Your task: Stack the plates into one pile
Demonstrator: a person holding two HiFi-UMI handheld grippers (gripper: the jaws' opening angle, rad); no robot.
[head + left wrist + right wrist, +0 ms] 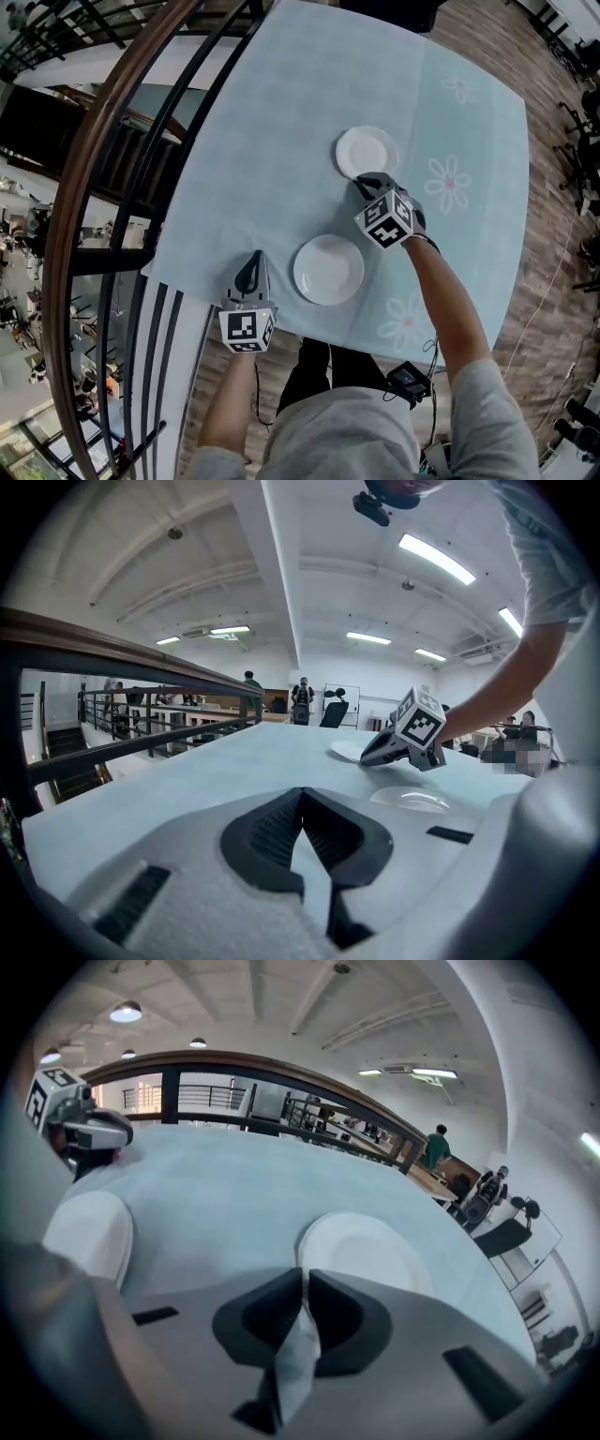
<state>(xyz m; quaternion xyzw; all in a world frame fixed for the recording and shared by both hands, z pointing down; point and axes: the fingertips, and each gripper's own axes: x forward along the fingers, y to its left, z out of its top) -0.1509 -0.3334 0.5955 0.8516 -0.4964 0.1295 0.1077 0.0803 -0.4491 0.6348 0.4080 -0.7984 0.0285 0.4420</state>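
Two white plates lie apart on a light blue tablecloth (281, 141). The small plate (367, 150) is the farther one, and the large plate (328, 269) is near the table's front edge. My right gripper (360, 179) reaches down to the small plate's near rim. In the right gripper view its jaws (304, 1279) are pinched on that rim of the small plate (370, 1246), with the large plate (89, 1232) to the left. My left gripper (253, 256) rests left of the large plate, jaws together and holding nothing (302, 803).
A dark railing with a brown handrail (112, 187) runs along the table's left side. The table's front edge (281, 323) is just below the large plate. Flower prints (448, 182) mark the cloth on the right. Other tables and chairs stand far behind.
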